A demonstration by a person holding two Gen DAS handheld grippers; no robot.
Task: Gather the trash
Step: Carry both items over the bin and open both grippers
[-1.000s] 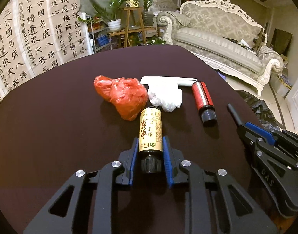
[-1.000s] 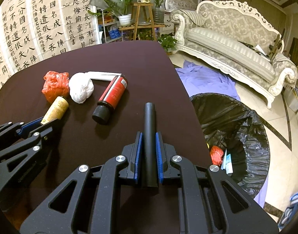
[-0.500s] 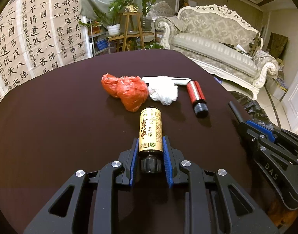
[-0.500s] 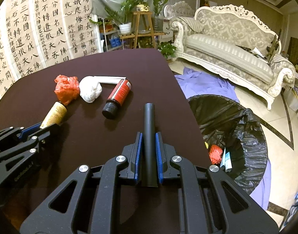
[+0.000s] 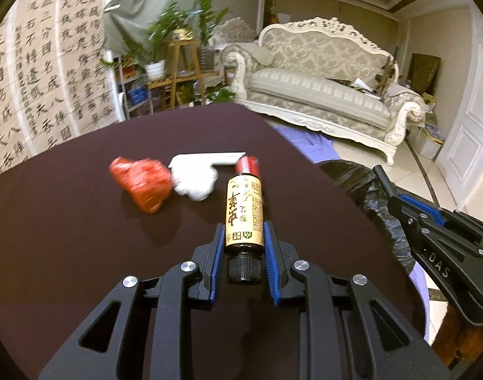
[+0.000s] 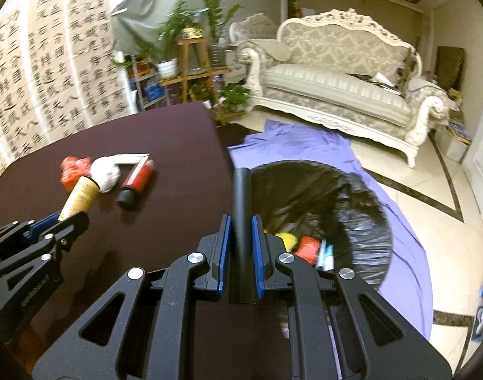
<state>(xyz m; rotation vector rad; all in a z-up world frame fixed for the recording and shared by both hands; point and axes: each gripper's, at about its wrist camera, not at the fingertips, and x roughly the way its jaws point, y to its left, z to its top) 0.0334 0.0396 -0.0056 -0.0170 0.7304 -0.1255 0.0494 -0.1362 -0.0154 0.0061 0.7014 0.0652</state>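
Ornate cream sofa point(image 6: 336, 91) against far wall, papers on its seat. Calligraphy hanging point(image 5: 42, 72) at left. Potted plants on wooden stand point(image 6: 191, 63). Purple cloth point(image 6: 304, 145) spread on tiled floor. Dark round table point(image 5: 67, 237).

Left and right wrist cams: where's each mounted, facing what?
Left wrist: on the left claw, looking along it over the table; the claw grips the yellow-label bottle, right claw at the edge.
Right wrist: on the right claw, looking over the trash bin; it grips a black tube, left claw at left.
Shared: red bag, white wad, red bottle, sofa.
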